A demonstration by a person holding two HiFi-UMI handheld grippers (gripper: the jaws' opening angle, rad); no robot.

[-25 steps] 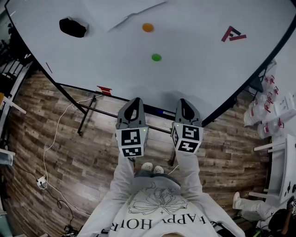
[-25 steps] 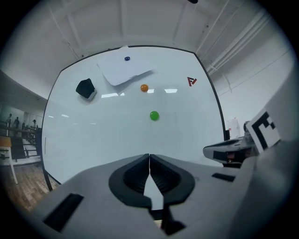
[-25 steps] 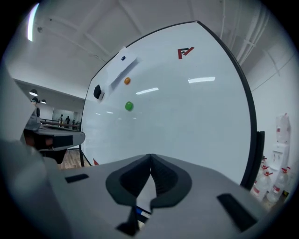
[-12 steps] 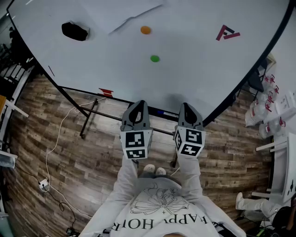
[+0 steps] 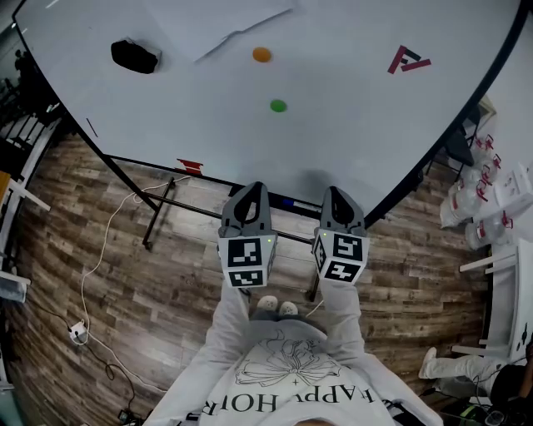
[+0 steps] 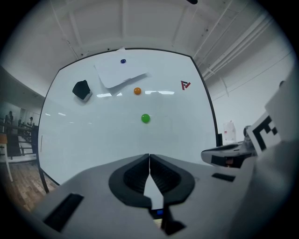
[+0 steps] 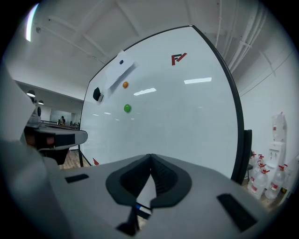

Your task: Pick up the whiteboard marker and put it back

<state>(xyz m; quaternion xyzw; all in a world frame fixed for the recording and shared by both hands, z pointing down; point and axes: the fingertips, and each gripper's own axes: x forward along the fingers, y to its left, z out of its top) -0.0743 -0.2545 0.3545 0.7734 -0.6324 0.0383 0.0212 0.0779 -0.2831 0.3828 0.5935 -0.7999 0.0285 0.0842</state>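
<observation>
- Whiteboard (image 5: 350,125): it fills the upper part of the head view and stands on a dark frame directly ahead of you. Both gripper views face its surface.
- Wood-plank floor (image 5: 100,274): it lies under the board and under your feet.
- Sheet of paper (image 5: 225,25): it hangs on the board near the top, left of centre, with its lower edge slanted.
- Plastic bottles (image 5: 491,200): a cluster with red labels stands on the floor at your right, beyond the board's edge.
- Left gripper (image 5: 252,188): you hold it level in front of the board's bottom edge. Its own view shows the jaws clenched tip to tip, with nothing between them.
- Right gripper (image 5: 335,193): you hold it just beside the left one, aimed at the same edge. Its jaws are likewise pressed together and grasp nothing.
- Eraser (image 5: 135,56): this black block sits on the board at upper left, well apart from both grippers.
- Logo (image 5: 409,60): a red mark at the board's upper right.
- Marker (image 5: 288,202): dark with a blue section, it lies along the ledge at the board's bottom edge. In the head view it shows between the two gripper tips, and neither touches it.
- Green magnet (image 5: 278,106): a round dot near the board's centre.
- Orange magnet (image 5: 262,54): it sits above the green one, just right of the paper.
- Blue magnet (image 6: 123,61): it sits on the paper's top part and shows in the left gripper view.
</observation>
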